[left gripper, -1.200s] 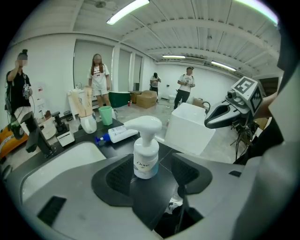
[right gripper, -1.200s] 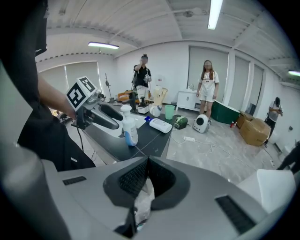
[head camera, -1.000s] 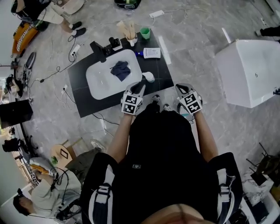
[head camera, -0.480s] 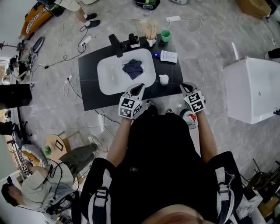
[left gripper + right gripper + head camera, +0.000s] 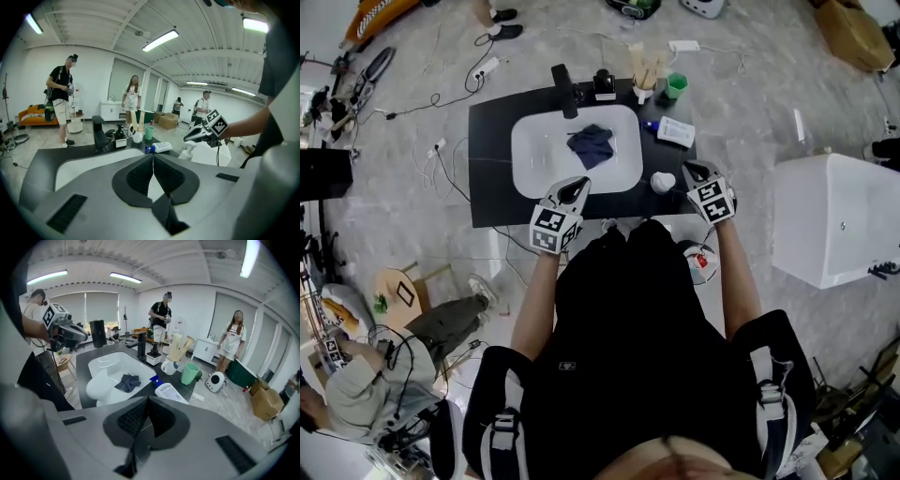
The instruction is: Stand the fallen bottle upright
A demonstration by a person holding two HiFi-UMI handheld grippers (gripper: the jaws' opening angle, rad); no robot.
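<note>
Our left gripper [image 5: 577, 185] has its fingers [image 5: 138, 176] pressed together with nothing between them. A second ago its tip was just beside the white bottle [image 5: 662, 181]. Now it hangs over the front rim of the sink [image 5: 534, 159], at 9 o'clock from the bottle and clearly apart from it.

The white bottle stands upright on the black bench [image 5: 492, 169], near the front edge, at 3 o'clock from the sink, at the same place on the bench as before.

Our right gripper [image 5: 689, 169] was earlier close to our body, off the bench. Now its tip is near the bottle, at about 2 o'clock from it, not touching. Its fingers [image 5: 133, 416] are also closed and hold nothing.

At 12 o'clock from the white bottle, a spray bottle [image 5: 677, 132] with a blue head lies flat on the bench, as it did earlier. The dark cloth [image 5: 591, 145] lies in the sink as before.
</note>
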